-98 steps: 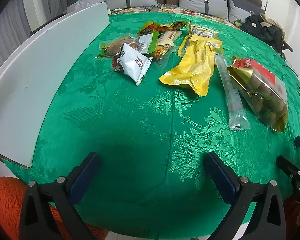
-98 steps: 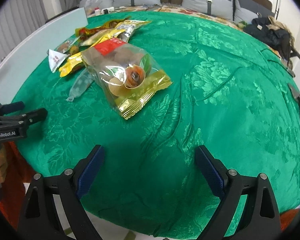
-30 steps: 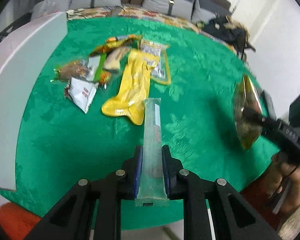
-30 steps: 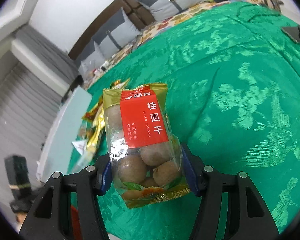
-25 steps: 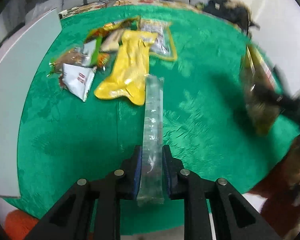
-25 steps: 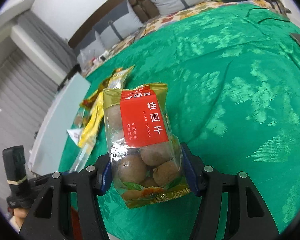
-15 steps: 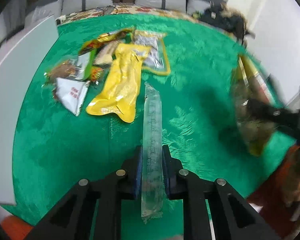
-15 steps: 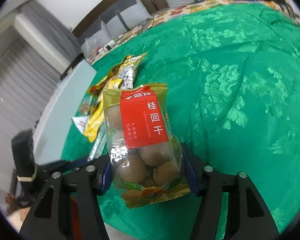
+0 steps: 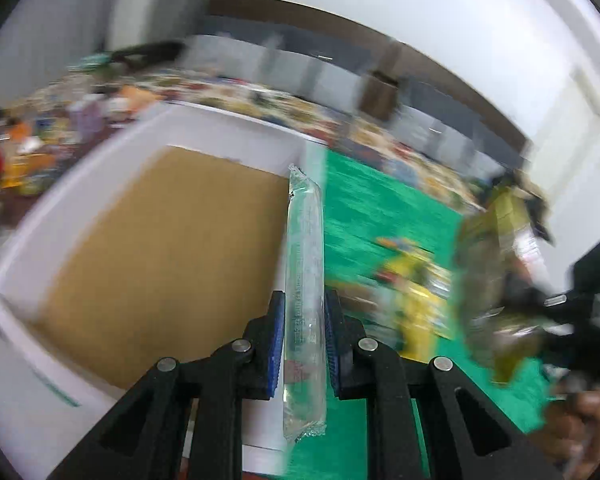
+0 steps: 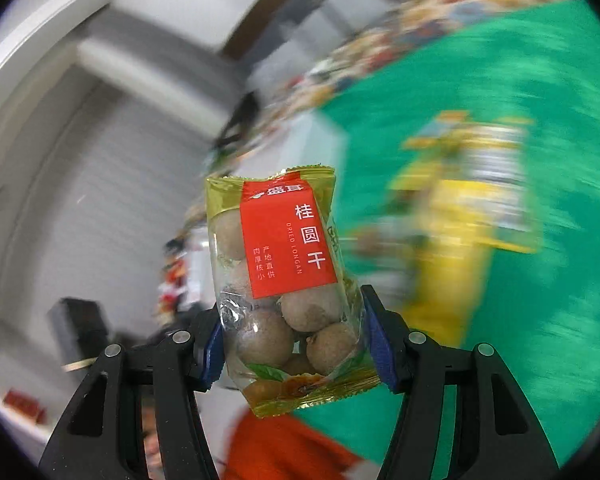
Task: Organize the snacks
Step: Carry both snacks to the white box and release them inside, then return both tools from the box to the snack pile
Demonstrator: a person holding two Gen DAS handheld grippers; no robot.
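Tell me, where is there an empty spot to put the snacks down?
The white box has a bare brown floor, walled all round. The green cloth beside the box's right wall also looks free. Farther right it is crowded with blurred yellow packets.

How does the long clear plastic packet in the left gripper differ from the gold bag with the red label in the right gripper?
The long clear plastic packet is slim, see-through and plain; the gold bag with the red label is wide, printed and bulges with round brown fruit. The left gripper is nearly shut on the packet; the right gripper stands wider around the bag. Both are gripped near their lower ends.
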